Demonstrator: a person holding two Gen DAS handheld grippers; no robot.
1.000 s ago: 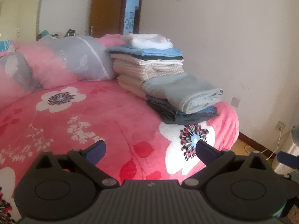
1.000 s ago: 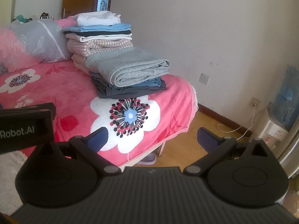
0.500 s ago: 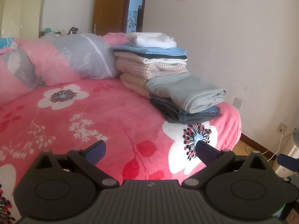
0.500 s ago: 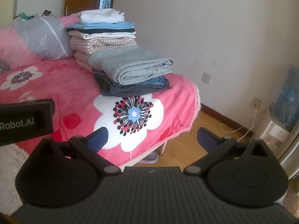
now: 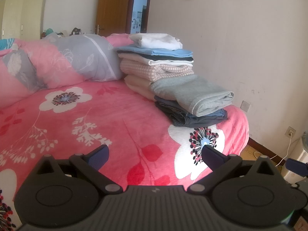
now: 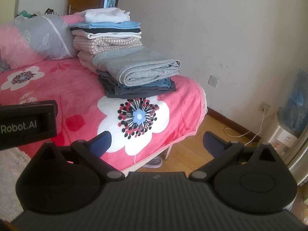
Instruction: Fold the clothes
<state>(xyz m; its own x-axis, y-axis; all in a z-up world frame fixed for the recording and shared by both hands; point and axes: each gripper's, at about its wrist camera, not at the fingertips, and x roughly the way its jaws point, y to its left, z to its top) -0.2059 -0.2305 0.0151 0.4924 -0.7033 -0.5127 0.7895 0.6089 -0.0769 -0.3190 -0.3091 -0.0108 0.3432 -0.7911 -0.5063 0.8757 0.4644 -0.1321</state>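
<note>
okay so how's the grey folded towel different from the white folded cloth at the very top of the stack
The thick grey folded towel sits low at the front of the pile, on dark garments; the small white folded cloth crowns the taller stack behind it. The grey one is larger and bulkier, with a rounded rolled edge facing the wall, while the white one is smaller and slightly rumpled. Both are folded and untouched by either gripper.

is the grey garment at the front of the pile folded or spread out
Folded: the grey garment shows layered, rolled edges at its front end and rests on darker folded clothes.
</note>
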